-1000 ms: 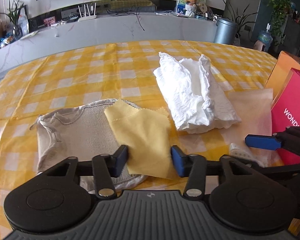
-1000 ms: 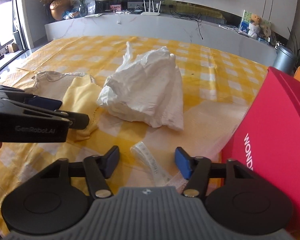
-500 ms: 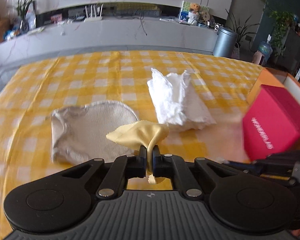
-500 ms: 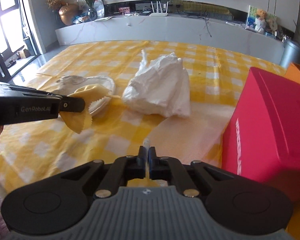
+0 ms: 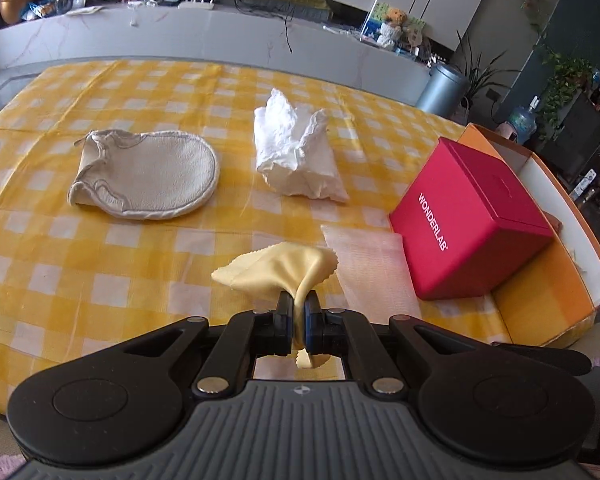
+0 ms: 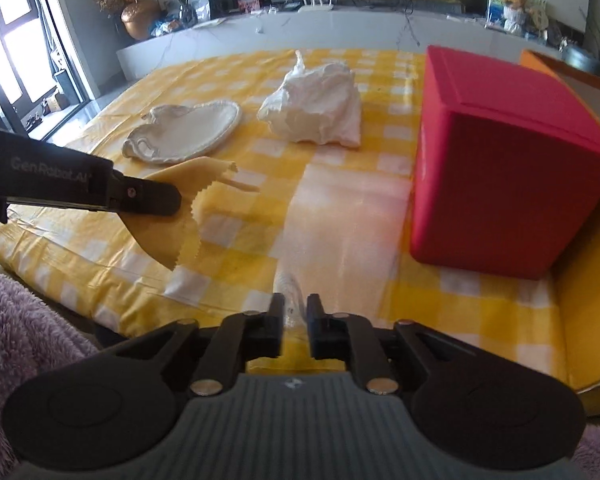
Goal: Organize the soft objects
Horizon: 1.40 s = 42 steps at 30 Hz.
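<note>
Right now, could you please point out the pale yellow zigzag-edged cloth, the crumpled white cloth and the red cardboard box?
Pale yellow zigzag-edged cloth (image 5: 278,268), left wrist view, bunched middle.
Crumpled white cloth (image 5: 296,156), left wrist view, centre.
Red cardboard box (image 5: 484,196), left wrist view, top face.

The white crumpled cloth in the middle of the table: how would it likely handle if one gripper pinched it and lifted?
The white crumpled cloth holds peaks and creases, so it is probably thin and light. It would likely sag and unfold from a single pinch, much as the yellow cloth droops from the left gripper. It sits apart from the beige mitt, so that probably would not be dragged along.
</note>
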Available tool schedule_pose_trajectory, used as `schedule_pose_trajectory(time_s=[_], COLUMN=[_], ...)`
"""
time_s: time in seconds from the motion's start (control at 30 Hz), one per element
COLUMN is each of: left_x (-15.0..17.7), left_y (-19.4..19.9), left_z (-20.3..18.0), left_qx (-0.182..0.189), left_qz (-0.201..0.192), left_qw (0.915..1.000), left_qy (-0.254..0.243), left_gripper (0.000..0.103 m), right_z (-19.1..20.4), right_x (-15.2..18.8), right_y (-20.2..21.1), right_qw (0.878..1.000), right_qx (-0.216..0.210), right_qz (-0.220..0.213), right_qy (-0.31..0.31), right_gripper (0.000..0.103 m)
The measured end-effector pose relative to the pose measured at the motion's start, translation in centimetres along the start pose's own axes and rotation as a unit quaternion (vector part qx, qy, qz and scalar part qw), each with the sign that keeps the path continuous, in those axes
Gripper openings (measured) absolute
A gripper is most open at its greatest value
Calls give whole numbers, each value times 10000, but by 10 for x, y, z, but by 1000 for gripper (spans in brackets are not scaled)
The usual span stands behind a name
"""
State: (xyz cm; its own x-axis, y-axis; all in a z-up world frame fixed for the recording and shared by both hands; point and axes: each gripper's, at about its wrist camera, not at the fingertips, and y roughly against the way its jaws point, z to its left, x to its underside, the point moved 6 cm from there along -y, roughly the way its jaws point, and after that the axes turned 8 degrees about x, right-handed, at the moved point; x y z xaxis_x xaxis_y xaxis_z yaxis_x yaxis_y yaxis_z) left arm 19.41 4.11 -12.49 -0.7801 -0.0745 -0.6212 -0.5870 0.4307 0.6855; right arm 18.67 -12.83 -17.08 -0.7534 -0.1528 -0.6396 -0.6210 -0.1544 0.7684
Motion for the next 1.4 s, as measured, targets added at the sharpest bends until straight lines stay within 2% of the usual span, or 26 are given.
schedule_pose_trajectory(time_s=[0.03,0.1,0.17,0.23,0.33,0.37,0.43,0.5,0.53,0.6,0.77,0.87,0.97,1.03,1.07,1.1,1.13,1.23,1.3,1.4], left_x=[0,2,7,11,11,11,12,14,15,16,21,22,22,21,21,21,21,21,22,23], left_y=[0,-2,-8,-15,-16,-16,-20,-25,-27,-32,-44,-49,-54,-56,-57,-56,-56,-56,-56,-56], left_z=[-1,-3,-7,-6,-3,-1,2,5,8,13,20,18,14,14,14,15,14,10,6,1], left_qx=[6,-100,-314,-434,-634,-700,-791,-940,-1032,-1197,-1356,-1314,-1246,-1204,-1188,-1180,-1160,-1110,-1058,-1007], left_qz=[-85,-203,-168,-59,-112,-126,-35,91,176,318,662,770,799,788,787,781,776,748,725,694], left_qw=[10000,9996,9985,9976,9962,9957,9950,9940,9932,9914,9879,9874,9876,9884,9887,9889,9891,9892,9893,9889], left_qy=[-11,-170,-424,-532,-589,-600,-603,-558,-515,-428,-369,-434,-516,-491,-468,-461,-476,-590,-694,-842], left_gripper=[6,6,6,6,9,11,17,29,32,48,52,53,53,53,53,49,47,31,12,7], right_z=[-2,-6,-10,-11,-12,-13,-13,-14,-13,-12,-9,-8,-2,3,4,5,5,5,6,4], right_x=[-3,-5,-7,-5,-5,-7,-8,-9,-9,-10,-8,-8,-6,-5,-5,-5,-4,-3,-3,-2], right_y=[5,8,6,-6,-21,-24,-28,-34,-36,-38,-36,-35,-33,-32,-31,-31,-31,-30,-30,-27], right_qw=[9999,9990,9983,9986,9986,9985,9980,9979,9979,9980,9981,9981,9983,9984,9985,9987,9987,9990,9991,9992], right_qx=[36,226,358,412,409,361,323,381,399,430,504,553,565,511,479,436,412,340,317,305], right_qz=[-100,-378,-458,-305,-167,-141,-121,-68,-46,-84,-116,-136,-169,-197,-209,-210,-214,-210,-203,-204], right_qy=[-16,-86,-102,-96,-277,-387,-526,-522,-512,-461,-328,-242,2,126,162,185,197,184,173,147], right_gripper=[63,92,93,97,96,95,85,77,76,76,70,60,44,25,20,11,9,5,5,5])
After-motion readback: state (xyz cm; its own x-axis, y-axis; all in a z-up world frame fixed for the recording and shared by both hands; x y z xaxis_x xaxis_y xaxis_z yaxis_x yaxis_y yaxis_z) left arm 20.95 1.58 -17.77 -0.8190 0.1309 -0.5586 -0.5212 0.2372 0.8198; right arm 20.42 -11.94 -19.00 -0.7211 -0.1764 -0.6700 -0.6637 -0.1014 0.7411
